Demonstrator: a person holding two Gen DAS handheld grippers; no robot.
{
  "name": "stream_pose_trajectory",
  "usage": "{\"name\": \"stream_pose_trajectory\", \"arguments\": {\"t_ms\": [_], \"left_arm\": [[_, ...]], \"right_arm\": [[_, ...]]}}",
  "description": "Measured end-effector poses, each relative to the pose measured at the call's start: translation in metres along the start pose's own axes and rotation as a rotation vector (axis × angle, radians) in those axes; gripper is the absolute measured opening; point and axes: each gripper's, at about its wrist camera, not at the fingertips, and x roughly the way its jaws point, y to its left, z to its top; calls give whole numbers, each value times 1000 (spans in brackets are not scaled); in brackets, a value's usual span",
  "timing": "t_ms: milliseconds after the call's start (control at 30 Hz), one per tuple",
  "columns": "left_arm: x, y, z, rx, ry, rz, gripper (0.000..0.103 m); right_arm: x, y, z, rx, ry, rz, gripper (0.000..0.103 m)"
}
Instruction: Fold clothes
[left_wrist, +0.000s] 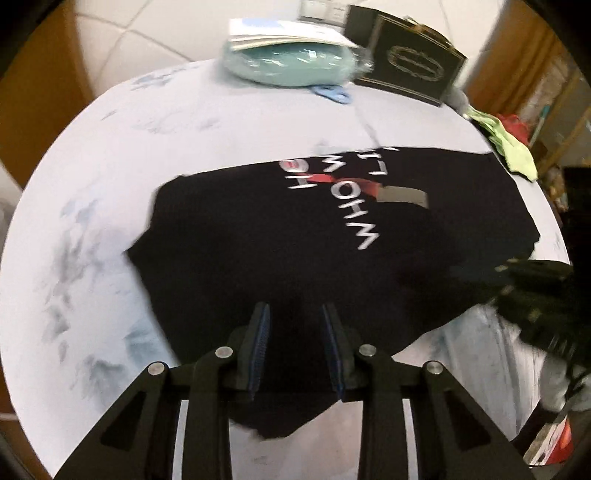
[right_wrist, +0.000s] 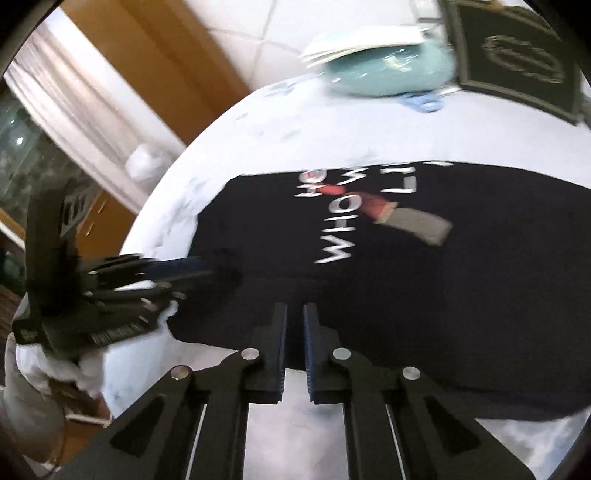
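Black fabric: a black T-shirt (left_wrist: 332, 258) is laid flat on the table, white lettering and a red-and-grey print facing up; its near hem is reached by both grippers.
Left gripper (left_wrist: 295, 314): jaws are seen partly apart in the left wrist view, with the shirt's near edge lying between and under them; pads are not clearly seen pressing the cloth, so a hold cannot be confirmed.
Right gripper (right_wrist: 294, 312): jaws are seen almost shut, only a thin slit between the pads, over the shirt's near edge; whether cloth is pinched cannot be told.
Right view only: the left gripper (right_wrist: 207, 269) is seen from the side, blurred, fingertips at the shirt's left edge; a white-sleeved arm (right_wrist: 29, 398) is seen behind it.
Left view only: the right gripper (left_wrist: 532, 291) is seen as a dark blur at the shirt's right edge; a green cloth (left_wrist: 517, 155) is seen at the table's far right rim.
Hard to make out: the shirt's right side is cut off in the right view; lettering is blurred.
Surface: a white table (left_wrist: 92, 221) with grey-blue smudges.
Far end: a teal pouch (left_wrist: 291, 66) under a booklet (left_wrist: 280, 33), blue scissor handles (left_wrist: 332, 94), and a black box (left_wrist: 406, 62) with a gold emblem.
Room: white floor tiles (left_wrist: 140, 33) and wooden furniture (right_wrist: 155, 48) are seen beyond.
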Motion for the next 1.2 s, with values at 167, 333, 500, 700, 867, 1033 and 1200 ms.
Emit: {"name": "stream_pose_trajectory", "arguments": {"t_ms": [167,333,500,700,867,1033,1200], "left_arm": [[33,-6,-2,24,56,54,29],[33,-13,-6,71,29,96,29],[14,-14,-18,52,0,81,30],[18,-18,-44,60,20,69,31],[15,-15,-38,28,36,60,31],[3,-3,-24,-53,-38,69,47],[13,8,-12,-107,-18,121,48]], "right_arm": [[36,-6,1,15,102,-100,4],[43,-24,-2,74,102,-81,0],[21,-10,-12,67,47,-37,2],[25,2,-23,29,73,6,1],[27,-2,-22,54,80,17,0],[5,-11,-13,83,-4,-11,5],[-34,-66,-29,265,-77,-79,22]]}}
